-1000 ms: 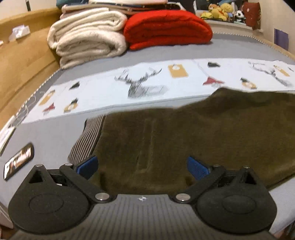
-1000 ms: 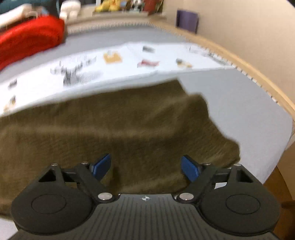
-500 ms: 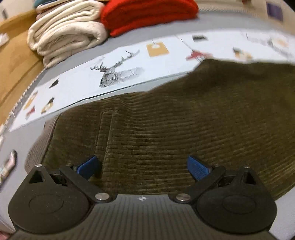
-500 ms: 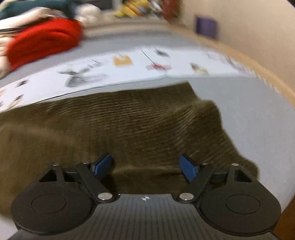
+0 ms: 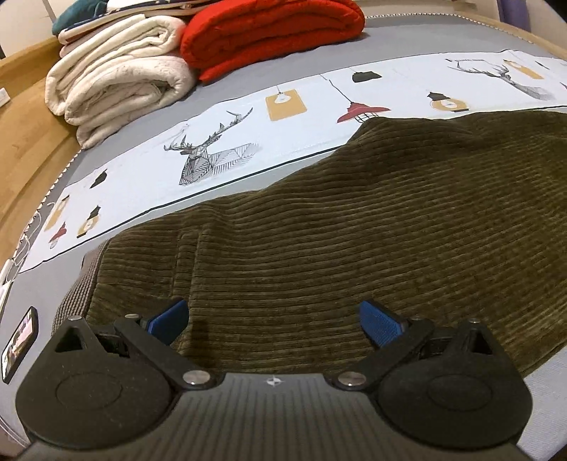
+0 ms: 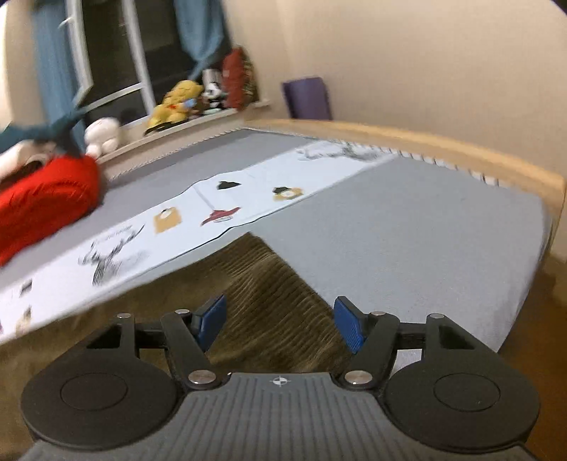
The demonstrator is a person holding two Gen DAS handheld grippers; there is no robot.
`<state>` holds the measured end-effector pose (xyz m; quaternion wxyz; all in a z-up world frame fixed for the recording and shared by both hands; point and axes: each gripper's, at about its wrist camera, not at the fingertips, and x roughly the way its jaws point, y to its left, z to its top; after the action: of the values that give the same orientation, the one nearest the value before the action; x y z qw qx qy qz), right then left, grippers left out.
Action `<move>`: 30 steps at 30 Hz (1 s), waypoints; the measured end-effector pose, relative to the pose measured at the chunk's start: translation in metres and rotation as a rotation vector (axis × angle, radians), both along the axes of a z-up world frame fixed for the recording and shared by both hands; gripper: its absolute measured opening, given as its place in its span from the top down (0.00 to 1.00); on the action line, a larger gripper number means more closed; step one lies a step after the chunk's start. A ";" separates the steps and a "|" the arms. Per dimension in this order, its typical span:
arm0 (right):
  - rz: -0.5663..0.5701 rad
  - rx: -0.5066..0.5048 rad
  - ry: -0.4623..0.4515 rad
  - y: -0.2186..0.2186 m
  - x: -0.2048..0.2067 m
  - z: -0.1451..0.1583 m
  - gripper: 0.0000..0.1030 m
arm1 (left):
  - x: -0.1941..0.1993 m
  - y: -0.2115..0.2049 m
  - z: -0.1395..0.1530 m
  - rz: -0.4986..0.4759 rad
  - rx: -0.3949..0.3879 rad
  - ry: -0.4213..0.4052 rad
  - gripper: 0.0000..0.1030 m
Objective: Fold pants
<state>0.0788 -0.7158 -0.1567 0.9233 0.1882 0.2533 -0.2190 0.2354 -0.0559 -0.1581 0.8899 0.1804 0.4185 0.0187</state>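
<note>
Lying across the grey bed point(image 5: 290, 67): olive corduroy pants point(image 5: 354, 241), far edge overlapping a white printed cloth point(image 5: 226, 142). Left gripper point(image 5: 274, 321): jaws spread wide, holding nothing, over the pants. Right gripper point(image 6: 278, 321): jaws apart, empty, over a pants corner. Behind: red blanket point(image 5: 269, 32), cream blanket point(image 5: 117, 81).

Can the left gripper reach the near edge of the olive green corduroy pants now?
Probably yes: the left gripper is open right over the olive green corduroy pants, with nothing between.
</note>
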 end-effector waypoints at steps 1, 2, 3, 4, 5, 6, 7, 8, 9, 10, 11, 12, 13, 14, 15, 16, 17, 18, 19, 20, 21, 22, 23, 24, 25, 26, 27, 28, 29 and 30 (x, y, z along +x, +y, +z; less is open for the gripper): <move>0.009 0.013 0.017 -0.005 0.010 0.000 0.33 | 0.001 0.000 0.000 0.005 -0.004 0.001 0.00; 0.018 0.015 0.040 -0.010 0.022 -0.001 0.33 | 0.002 0.000 0.001 0.012 -0.009 0.002 0.00; 0.022 0.010 0.058 -0.011 0.031 -0.001 0.33 | 0.004 0.000 0.001 0.020 -0.013 0.003 0.00; 0.036 0.010 0.077 -0.012 0.042 -0.003 0.33 | 0.004 0.001 0.001 0.029 -0.014 0.004 0.00; 0.055 0.012 0.095 -0.012 0.052 -0.005 0.33 | 0.005 0.002 0.001 0.036 -0.016 0.008 0.00; 0.068 0.003 0.113 -0.010 0.061 -0.006 0.33 | 0.007 0.003 0.000 0.045 -0.020 0.015 0.00; 0.081 -0.013 0.126 -0.009 0.071 -0.007 0.33 | 0.008 0.004 -0.001 0.052 -0.022 0.021 0.00; 0.093 -0.035 0.136 -0.006 0.079 -0.008 0.33 | 0.008 0.004 -0.001 0.057 -0.026 0.025 0.00; 0.096 -0.066 0.154 -0.004 0.088 -0.009 0.33 | 0.009 0.004 -0.001 0.060 -0.027 0.027 0.00; 0.092 -0.096 0.181 -0.003 0.099 -0.013 0.33 | 0.009 0.004 -0.001 0.061 -0.025 0.027 0.00; 0.087 -0.113 0.209 -0.004 0.108 -0.017 0.33 | 0.010 0.004 -0.001 0.061 -0.021 0.026 0.00; 0.081 -0.120 0.241 -0.005 0.117 -0.024 0.41 | 0.011 0.003 -0.001 0.062 -0.016 0.026 0.00; 0.100 -0.107 0.265 -0.006 0.122 -0.030 0.59 | 0.012 0.003 -0.001 0.064 -0.012 0.025 0.00; 0.123 -0.115 0.269 -0.005 0.124 -0.031 0.76 | 0.013 0.003 0.000 0.067 -0.010 0.024 0.00; 0.154 -0.159 0.248 0.001 0.124 -0.028 0.89 | 0.014 0.003 0.000 0.072 -0.009 0.024 0.00; 0.196 -0.184 0.210 0.007 0.121 -0.021 0.89 | 0.016 0.004 0.000 0.077 -0.010 0.023 0.00; 0.224 -0.204 0.161 0.013 0.116 -0.012 0.89 | 0.017 0.004 0.000 0.083 -0.011 0.023 0.00; 0.240 -0.217 0.100 0.017 0.107 -0.001 0.89 | 0.018 0.005 0.000 0.089 -0.012 0.025 0.00; 0.236 -0.212 0.061 0.016 0.101 0.006 0.89 | 0.020 0.004 -0.001 0.092 -0.012 0.027 0.00; 0.217 -0.197 0.045 0.011 0.098 0.008 0.89 | 0.021 0.004 -0.002 0.095 -0.012 0.028 0.00; 0.178 -0.180 0.070 0.002 0.099 0.003 0.88 | 0.022 0.003 -0.002 0.097 -0.011 0.028 0.00; 0.144 -0.168 0.121 -0.007 0.104 -0.007 0.87 | 0.023 0.002 -0.003 0.100 -0.011 0.026 0.00; 0.115 -0.156 0.184 -0.015 0.110 -0.020 0.81 | 0.024 0.002 -0.002 0.102 -0.011 0.024 0.00; 0.093 -0.138 0.246 -0.023 0.113 -0.034 0.63 | 0.024 0.001 -0.001 0.104 -0.011 0.024 0.00; 0.068 -0.143 0.223 -0.027 0.110 -0.039 0.51 | 0.025 0.000 0.000 0.104 -0.012 0.025 0.00; 0.033 -0.158 0.201 -0.029 0.105 -0.038 0.33 | 0.024 0.000 0.001 0.100 -0.013 0.027 0.00; 0.015 -0.149 0.190 -0.031 0.098 -0.035 0.29 | 0.023 -0.001 0.002 0.095 -0.015 0.028 0.00; 0.013 -0.123 0.164 -0.034 0.090 -0.030 0.29 | 0.022 -0.001 0.003 0.088 -0.017 0.027 0.00; 0.000 -0.090 0.121 -0.037 0.077 -0.024 0.28 | 0.020 -0.001 0.004 0.082 -0.020 0.025 0.00; -0.023 -0.064 0.079 -0.039 0.064 -0.018 0.27 | 0.019 -0.002 0.005 0.078 -0.023 0.020 0.00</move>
<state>0.1426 -0.7545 -0.1745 0.9155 0.1526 0.2805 -0.2447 0.2541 -0.0576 -0.1530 0.8863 0.1540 0.4344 0.0466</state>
